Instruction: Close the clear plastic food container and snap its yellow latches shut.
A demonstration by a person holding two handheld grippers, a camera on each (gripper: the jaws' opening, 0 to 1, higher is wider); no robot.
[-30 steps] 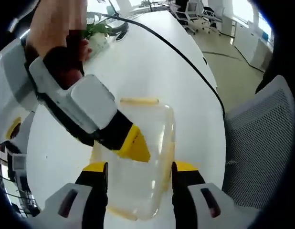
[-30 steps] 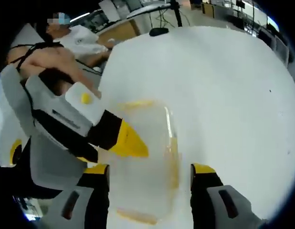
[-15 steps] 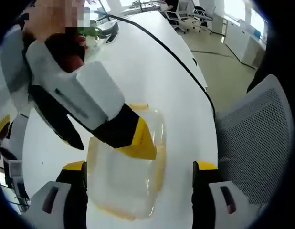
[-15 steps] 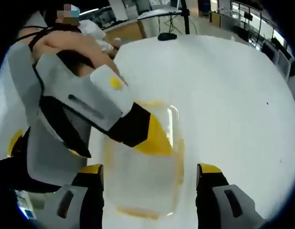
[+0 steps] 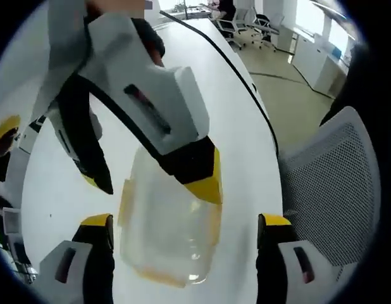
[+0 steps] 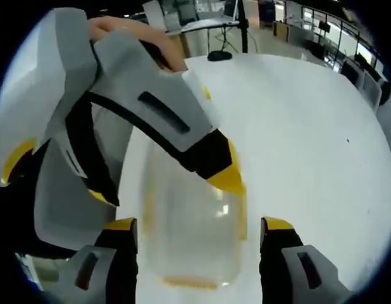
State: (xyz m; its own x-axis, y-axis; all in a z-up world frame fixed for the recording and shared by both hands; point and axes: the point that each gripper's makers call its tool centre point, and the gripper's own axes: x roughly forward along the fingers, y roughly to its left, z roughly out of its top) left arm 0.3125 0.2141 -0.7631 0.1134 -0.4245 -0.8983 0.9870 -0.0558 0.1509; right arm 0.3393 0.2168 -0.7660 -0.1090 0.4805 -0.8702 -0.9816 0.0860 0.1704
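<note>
A clear plastic food container [image 5: 164, 244] with yellow latches along its sides lies on the white table [image 5: 62, 190], its lid resting on top. In the left gripper view my left gripper [image 5: 186, 221] stands open, one jaw on each side of the container. My right gripper [image 5: 151, 187] reaches in from the upper left, open, one yellow fingertip [image 5: 205, 180] over the container's far end. The right gripper view has the container [image 6: 189, 247] between the open right gripper [image 6: 200, 225], with the left gripper [image 6: 167, 189] open above it. Whether the latches are snapped cannot be told.
A grey mesh office chair [image 5: 335, 183] stands by the table's right edge. A black cable [image 5: 243, 88] runs across the table's far part. A person's hand [image 6: 135, 31] holds the left gripper. A small dark object [image 6: 217, 56] sits at the table's far end.
Each gripper has swung further over the container and now looms larger in the other's view. The left gripper's jaws have opened wider than a second ago.
</note>
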